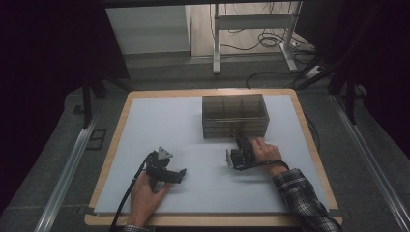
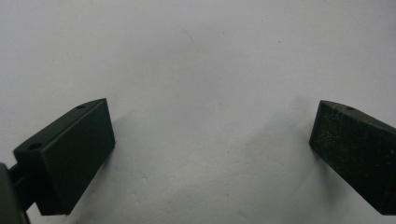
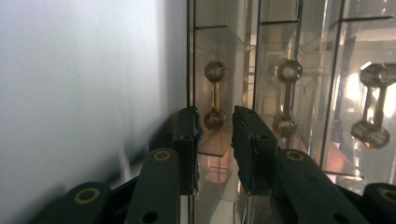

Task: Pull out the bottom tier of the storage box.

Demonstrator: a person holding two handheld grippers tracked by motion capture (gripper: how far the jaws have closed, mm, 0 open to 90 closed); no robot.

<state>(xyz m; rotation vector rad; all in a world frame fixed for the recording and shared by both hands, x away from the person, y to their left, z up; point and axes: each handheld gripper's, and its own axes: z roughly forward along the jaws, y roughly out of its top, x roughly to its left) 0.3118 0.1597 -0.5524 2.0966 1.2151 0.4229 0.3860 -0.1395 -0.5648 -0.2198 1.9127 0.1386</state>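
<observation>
A clear smoky drawer box [image 1: 235, 116] stands on the white mat [image 1: 169, 121] toward the back. My right gripper [image 1: 240, 141] is up against its front face, turned on its side. In the right gripper view, the right gripper [image 3: 217, 112] has its jaws close together on either side of one knob of the lowest drawer's gold handle [image 3: 215, 95]. A thin gap still shows beside the knob, so they are not clamped on it. My left gripper [image 1: 183, 171] rests on the mat at the front left. In its own view the left gripper [image 2: 212, 121] is wide open with nothing between the jaws.
Two more drawer handles [image 3: 287, 95] [image 3: 373, 109] show through the clear fronts beside the first. The wooden table edge [image 1: 309, 145] runs just right of the right hand. Table legs and cables [image 1: 270, 38] lie on the floor beyond.
</observation>
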